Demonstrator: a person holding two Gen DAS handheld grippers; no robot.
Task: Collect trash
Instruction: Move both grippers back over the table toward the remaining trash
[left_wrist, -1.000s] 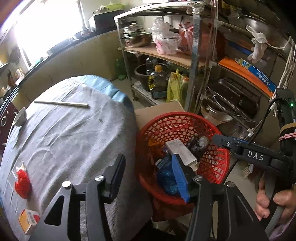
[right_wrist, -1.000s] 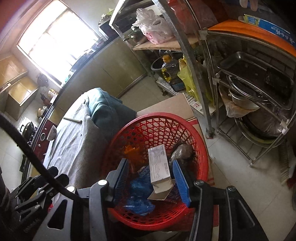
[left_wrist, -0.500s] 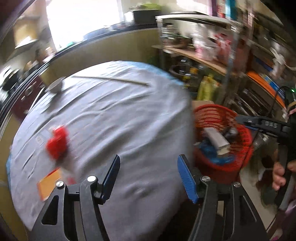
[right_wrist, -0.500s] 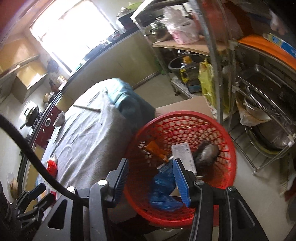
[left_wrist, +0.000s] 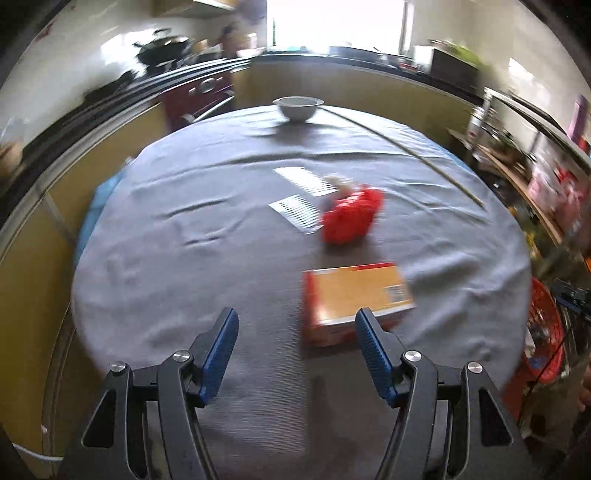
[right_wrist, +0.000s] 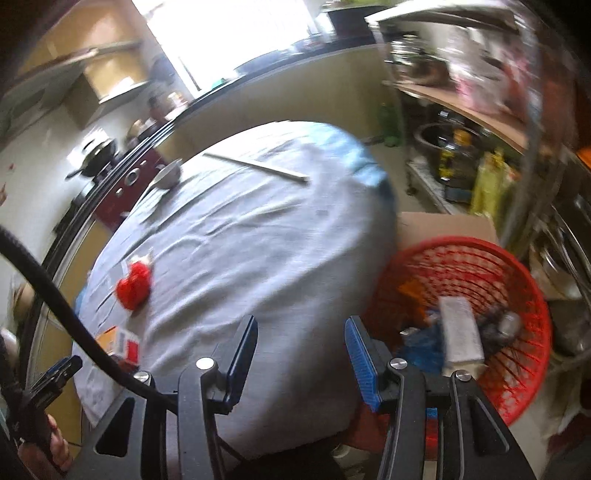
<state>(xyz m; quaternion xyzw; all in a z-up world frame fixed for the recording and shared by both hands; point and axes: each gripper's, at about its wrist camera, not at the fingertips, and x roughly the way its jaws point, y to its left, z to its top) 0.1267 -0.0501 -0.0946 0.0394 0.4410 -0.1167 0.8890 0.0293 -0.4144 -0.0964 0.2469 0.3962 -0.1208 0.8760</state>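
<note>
A grey cloth covers the round table. An orange-and-red carton lies flat on it, with a crumpled red wrapper just beyond. My left gripper hangs open above the cloth, nothing between its fingers; its right fingertip overlaps the carton's near edge in the picture. My right gripper is open and empty over the table's near edge, beside the red mesh basket. That basket holds a white box and blue plastic. The red wrapper and carton lie far left in the right wrist view.
A white bowl and a long thin stick sit at the table's far side, with two white slips near the wrapper. The basket stands right of the table. A metal shelf rack and cardboard lie behind it.
The left gripper swung away from the basket to above the table, and the carton and wrapper now lie ahead of it. The right gripper shifted left from over the basket to the table's edge.
</note>
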